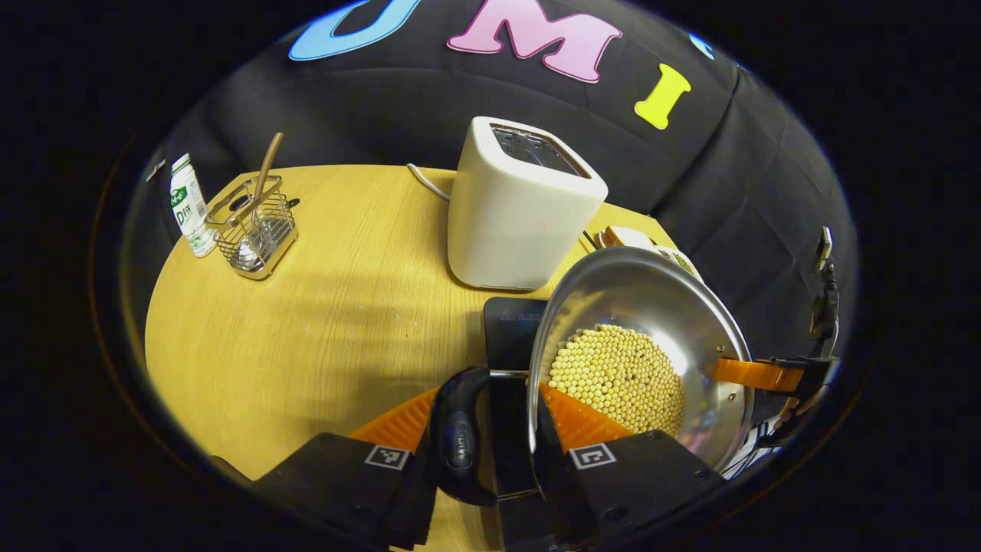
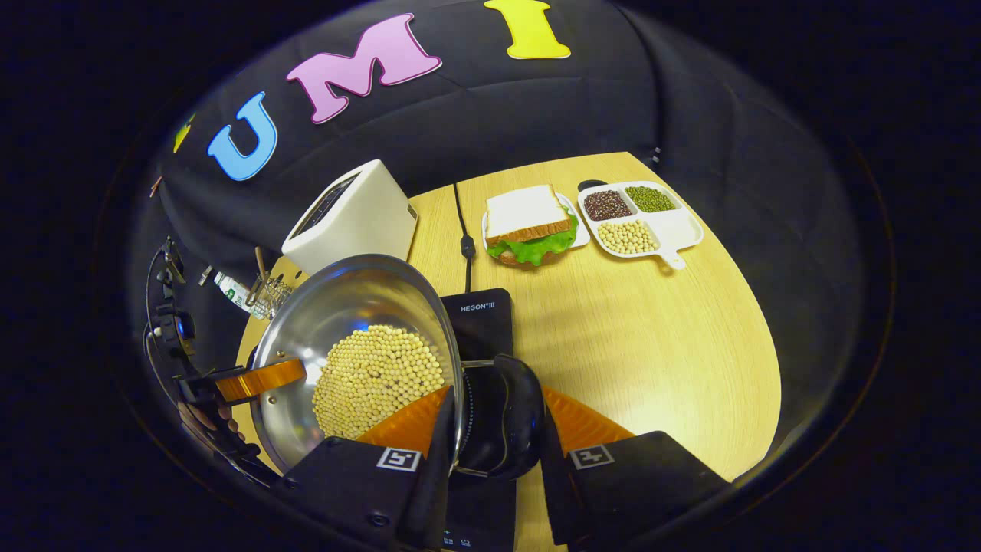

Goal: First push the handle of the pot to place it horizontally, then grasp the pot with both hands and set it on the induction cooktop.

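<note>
A steel pot (image 1: 651,307) (image 2: 345,307) holding pale beans (image 1: 621,376) (image 2: 379,376) sits over the black induction cooktop (image 1: 510,322) (image 2: 479,314); whether it touches the cooktop I cannot tell. My left gripper (image 1: 490,418) is shut across the pot's rim and its black side handle (image 1: 458,437), one finger inside the pot and one outside the handle. My right gripper (image 2: 490,422) is shut the same way on the opposite black handle (image 2: 510,414). Each view also shows the other gripper (image 1: 766,376) (image 2: 257,381) at the far rim.
A white toaster (image 1: 521,207) (image 2: 349,218) stands just behind the cooktop on the wooden table (image 1: 306,322) (image 2: 651,330). A wire utensil rack (image 1: 253,226) and a bottle (image 1: 188,203) stand at one end. A sandwich (image 2: 529,222), a divided bean tray (image 2: 640,215) and a cable (image 2: 464,230) lie at the other.
</note>
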Demonstrator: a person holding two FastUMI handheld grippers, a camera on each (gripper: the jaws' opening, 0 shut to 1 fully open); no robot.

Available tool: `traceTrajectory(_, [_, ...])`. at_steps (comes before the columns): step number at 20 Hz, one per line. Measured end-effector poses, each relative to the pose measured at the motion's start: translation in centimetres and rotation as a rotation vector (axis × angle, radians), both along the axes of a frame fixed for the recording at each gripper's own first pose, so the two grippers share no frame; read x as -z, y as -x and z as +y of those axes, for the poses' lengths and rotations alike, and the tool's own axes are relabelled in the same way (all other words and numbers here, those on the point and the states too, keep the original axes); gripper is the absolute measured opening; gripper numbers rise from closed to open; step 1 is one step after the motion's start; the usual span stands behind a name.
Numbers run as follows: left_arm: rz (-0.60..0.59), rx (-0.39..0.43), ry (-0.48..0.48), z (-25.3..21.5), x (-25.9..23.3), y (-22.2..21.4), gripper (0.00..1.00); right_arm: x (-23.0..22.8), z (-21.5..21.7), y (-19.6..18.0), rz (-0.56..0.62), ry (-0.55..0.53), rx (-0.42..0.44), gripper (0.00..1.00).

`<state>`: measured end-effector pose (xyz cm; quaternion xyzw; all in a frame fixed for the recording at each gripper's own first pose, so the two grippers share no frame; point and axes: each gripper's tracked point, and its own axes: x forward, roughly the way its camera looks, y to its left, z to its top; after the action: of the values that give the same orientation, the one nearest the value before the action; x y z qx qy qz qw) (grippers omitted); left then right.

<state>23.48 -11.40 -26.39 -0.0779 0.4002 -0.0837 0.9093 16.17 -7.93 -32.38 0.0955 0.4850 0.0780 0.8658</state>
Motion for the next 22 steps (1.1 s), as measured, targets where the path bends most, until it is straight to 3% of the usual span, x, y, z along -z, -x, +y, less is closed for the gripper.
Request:
traceTrajectory(11, [0.028, -0.014, -0.034, -0.1, 0.3, 0.0, 0.65, 0.1, 0.1, 0.1, 0.012, 0.005, 0.000, 0.56])
traceTrajectory(12, [0.040, -0.022, -0.050, 0.0, 0.4, 0.2, 0.66, 0.2, 0.1, 0.4, 0.021, 0.005, -0.004, 0.63])
traceTrajectory(14, [0.043, -0.031, -0.059, -0.2, 0.2, 0.6, 0.80, 0.1, -0.1, 0.6, 0.015, 0.019, -0.023, 0.68])
traceTrajectory(15, [0.028, -0.046, -0.056, -0.3, -0.2, 0.4, 0.95, 0.0, -0.2, 0.7, 0.010, 0.024, -0.036, 0.73])
traceTrajectory(18, [-0.005, -0.134, -0.079, 1.1, -1.2, 0.7, 0.96, -1.0, -0.2, 1.1, -0.014, 0.006, -0.053, 1.00])
traceTrajectory(22, [-0.048, -0.208, -0.016, 1.6, -3.5, 2.6, 0.96, -3.1, -1.0, 1.2, -0.089, 0.022, -0.057, 0.99])
